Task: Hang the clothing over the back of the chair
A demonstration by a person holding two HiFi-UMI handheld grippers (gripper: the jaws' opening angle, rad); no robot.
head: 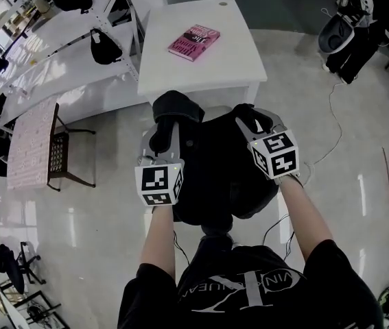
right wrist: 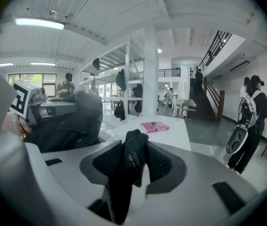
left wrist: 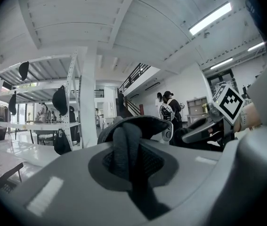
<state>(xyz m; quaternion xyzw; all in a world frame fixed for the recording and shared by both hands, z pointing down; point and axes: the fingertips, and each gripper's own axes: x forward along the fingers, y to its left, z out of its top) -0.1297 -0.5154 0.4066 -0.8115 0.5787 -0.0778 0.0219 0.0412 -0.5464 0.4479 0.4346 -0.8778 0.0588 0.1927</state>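
The black clothing (head: 215, 177) fills the middle of my view from above. It is spread wide and rounded just in front of me, as if it already lies over the chair back. The chair itself is covered, though, and I cannot pick it out. My left gripper (left wrist: 127, 149) is clenched on a thick fold at the garment's upper left edge, with the cloth bunched above the jaws. My right gripper (right wrist: 133, 160) is at the upper right edge. Its jaws stand apart, and a dark fold lies loosely between them without being pinched. I judge the hanging nearly done: the cloth looks laid in place and one side is let go. What is left is to free the left side and draw both grippers clear without dragging the fabric off. Beyond the garment stands a white desk (head: 201, 74), close enough that I should mind it when pulling away. White shelving (head: 64, 53) with dark caps hung on it runs along the left. A table under a patterned cloth (head: 29, 142) with a small dark chair (head: 60, 157) beside it stands well apart. Someone stands at the far right (right wrist: 251, 112). A pink book (head: 194, 42) lies on the desk, and a thin cable (head: 331, 115) trails over the floor to my right.
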